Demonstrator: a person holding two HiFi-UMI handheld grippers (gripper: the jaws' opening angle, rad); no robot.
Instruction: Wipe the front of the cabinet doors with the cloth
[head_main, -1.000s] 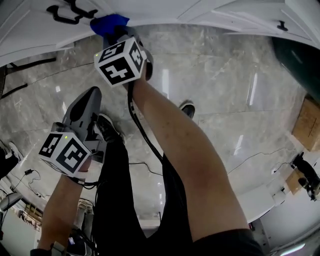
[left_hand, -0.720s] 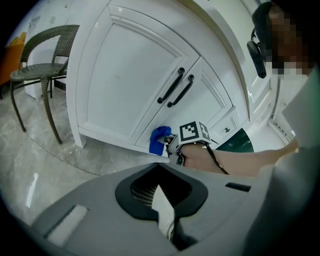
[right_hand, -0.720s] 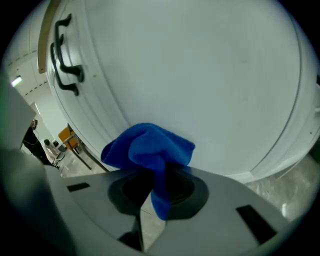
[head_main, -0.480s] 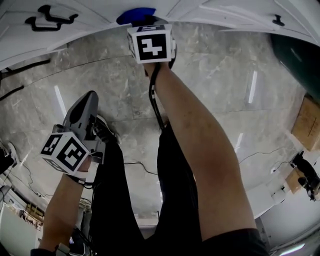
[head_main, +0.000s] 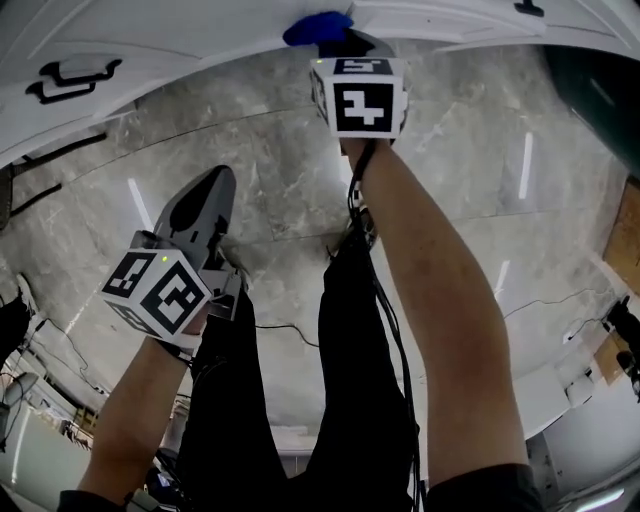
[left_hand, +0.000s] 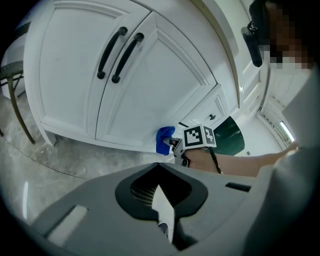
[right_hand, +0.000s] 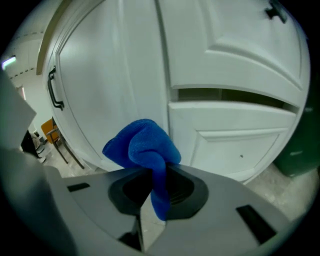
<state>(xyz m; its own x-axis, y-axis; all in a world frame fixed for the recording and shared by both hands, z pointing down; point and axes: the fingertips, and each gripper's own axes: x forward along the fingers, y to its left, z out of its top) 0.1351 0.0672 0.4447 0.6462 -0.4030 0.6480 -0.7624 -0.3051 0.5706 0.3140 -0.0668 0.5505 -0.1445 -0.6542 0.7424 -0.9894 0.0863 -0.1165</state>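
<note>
My right gripper (head_main: 336, 42) is shut on a bunched blue cloth (head_main: 318, 27), which hangs out of its closed jaws (right_hand: 142, 145). The cloth lies against the low part of a white cabinet door (right_hand: 225, 75), close to the seam between two doors. In the left gripper view the same cloth (left_hand: 164, 140) shows at the door's bottom rail, with the right gripper's marker cube (left_hand: 200, 136) beside it. My left gripper (head_main: 212, 188) hangs back over the floor, shut and holding nothing (left_hand: 161, 186). It points toward the white doors (left_hand: 150, 75) with long black handles (left_hand: 120, 55).
The floor is grey marble (head_main: 480, 170). A dark green bin (head_main: 600, 100) stands right of the cabinets, and a cardboard box (head_main: 630, 235) lies further right. Cables trail on the floor (head_main: 290, 330). The person's black trouser legs (head_main: 250, 400) are below. Another black handle (head_main: 60, 75) is at upper left.
The right gripper has slid the blue cloth rightward along the bottom of the cabinet doors. The left gripper has drifted right as well, still shut.
</note>
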